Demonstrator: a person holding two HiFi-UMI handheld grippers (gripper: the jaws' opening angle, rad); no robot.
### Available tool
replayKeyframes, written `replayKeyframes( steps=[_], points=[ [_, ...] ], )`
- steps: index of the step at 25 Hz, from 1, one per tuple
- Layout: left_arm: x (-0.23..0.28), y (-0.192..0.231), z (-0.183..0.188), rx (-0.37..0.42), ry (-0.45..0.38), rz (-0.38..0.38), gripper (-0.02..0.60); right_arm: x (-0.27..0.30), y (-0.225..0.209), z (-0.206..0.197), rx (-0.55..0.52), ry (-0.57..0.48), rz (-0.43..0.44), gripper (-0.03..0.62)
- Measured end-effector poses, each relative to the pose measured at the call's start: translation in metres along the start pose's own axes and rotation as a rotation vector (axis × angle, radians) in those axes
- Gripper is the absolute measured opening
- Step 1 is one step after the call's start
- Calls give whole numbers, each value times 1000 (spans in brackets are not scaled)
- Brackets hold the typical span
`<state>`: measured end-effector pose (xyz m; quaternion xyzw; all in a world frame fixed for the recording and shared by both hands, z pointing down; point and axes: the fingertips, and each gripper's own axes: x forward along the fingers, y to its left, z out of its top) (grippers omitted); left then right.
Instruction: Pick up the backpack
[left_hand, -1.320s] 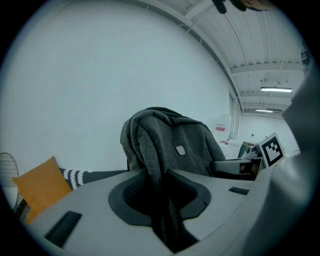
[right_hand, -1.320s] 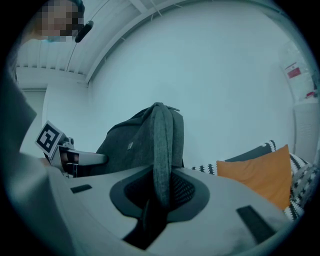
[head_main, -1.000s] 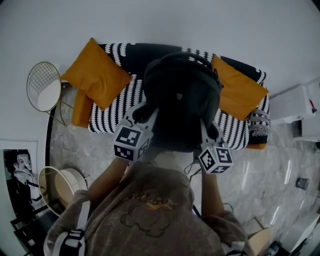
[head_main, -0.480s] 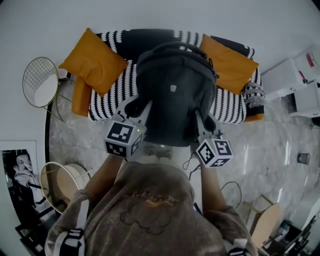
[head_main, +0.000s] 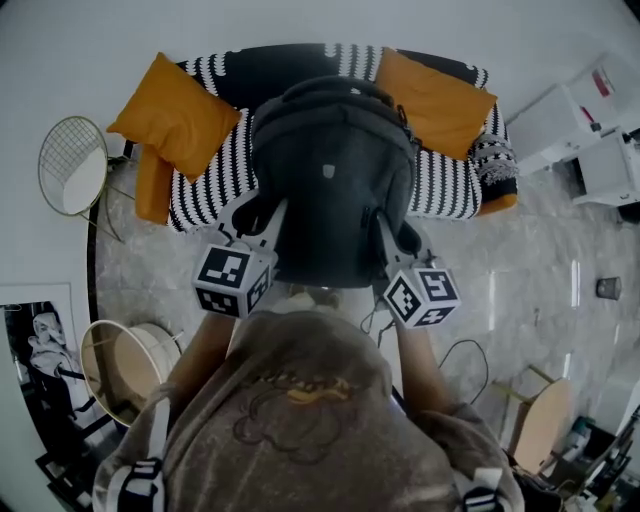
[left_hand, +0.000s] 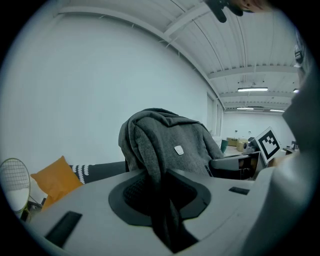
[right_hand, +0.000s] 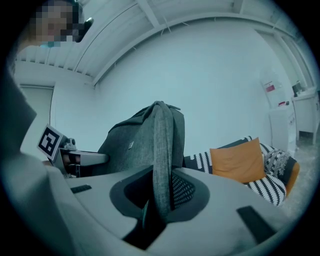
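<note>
You're wearing a taupe sweatshirt with an orange-stitched graphic; your grey left gripper and right gripper each carry a cube with black-and-white markers.

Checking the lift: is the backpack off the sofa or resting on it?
Off: the backpack hangs by its straps, clamped in the left gripper and right gripper, sofa behind it.
</note>
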<state>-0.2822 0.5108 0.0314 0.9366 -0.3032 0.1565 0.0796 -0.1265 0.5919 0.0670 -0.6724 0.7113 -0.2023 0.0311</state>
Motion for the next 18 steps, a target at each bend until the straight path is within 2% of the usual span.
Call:
replayKeyframes(
  steps=[18],
  points=[
    [4, -35, -10, 5, 20, -21, 84, -30, -21, -9, 9, -2, -14, 63]
  ],
)
